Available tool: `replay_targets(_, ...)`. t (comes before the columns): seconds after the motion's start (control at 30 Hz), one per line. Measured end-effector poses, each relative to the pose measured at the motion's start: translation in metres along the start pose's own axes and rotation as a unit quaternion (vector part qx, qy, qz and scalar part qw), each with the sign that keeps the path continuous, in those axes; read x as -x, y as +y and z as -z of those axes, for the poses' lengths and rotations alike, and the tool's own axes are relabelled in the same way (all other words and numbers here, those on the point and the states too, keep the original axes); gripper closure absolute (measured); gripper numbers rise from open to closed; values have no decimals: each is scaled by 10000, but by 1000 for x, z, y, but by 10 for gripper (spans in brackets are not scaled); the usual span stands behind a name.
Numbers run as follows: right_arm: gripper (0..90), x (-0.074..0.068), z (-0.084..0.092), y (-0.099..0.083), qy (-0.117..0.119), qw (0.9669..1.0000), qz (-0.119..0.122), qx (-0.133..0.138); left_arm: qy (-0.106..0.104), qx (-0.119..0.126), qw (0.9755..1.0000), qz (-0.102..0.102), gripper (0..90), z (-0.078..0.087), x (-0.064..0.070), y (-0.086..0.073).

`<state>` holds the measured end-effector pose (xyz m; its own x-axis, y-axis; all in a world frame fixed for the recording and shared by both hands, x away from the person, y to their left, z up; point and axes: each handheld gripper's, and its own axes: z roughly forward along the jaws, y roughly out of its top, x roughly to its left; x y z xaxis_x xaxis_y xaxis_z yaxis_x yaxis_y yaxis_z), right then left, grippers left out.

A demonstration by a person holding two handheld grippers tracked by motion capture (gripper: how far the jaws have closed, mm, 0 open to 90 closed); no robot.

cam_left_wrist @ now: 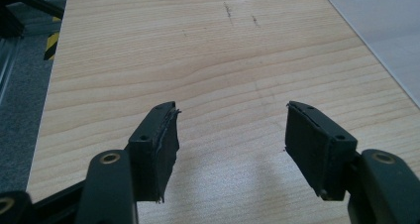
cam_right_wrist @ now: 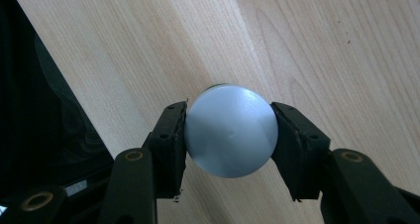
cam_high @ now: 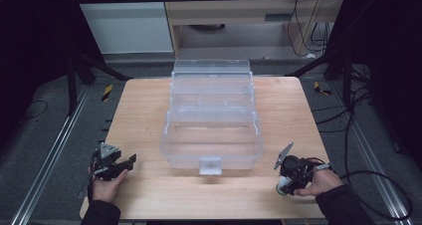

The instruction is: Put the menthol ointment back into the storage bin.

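Clamped on a round grey cap (cam_right_wrist: 231, 131) at the near right table (cam_high: 149, 110) edge: right gripper (cam_right_wrist: 231, 135), pads pressing both sides. Cap facing up toward the gripper camera, round, no long axis discernible. Step judged: grasp made, lift pending. Next move: raise straight, carry left and far to the clear bin (cam_high: 211, 120). Near left: left gripper (cam_left_wrist: 230, 135), jaws apart, empty, over bare wood.

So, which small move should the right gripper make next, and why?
Probably lift straight up a little. The right gripper has its pads against both sides of the round grey lid, near the table edge. The clear box stands open, so the lid could be carried there.
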<state>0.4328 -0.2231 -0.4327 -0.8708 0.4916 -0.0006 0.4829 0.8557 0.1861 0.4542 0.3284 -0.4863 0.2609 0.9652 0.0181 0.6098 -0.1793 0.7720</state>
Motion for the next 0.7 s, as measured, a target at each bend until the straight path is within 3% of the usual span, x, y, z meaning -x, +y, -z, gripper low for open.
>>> replay_targets(0.3,504,2,10,2,-6,9999,-67,149,0,2,10000,-2,372,0,0,0)
replay_targets(0.7,505,11,33,9,-85,9980,-298,554,7,21,10000,8,375,1,0,0)
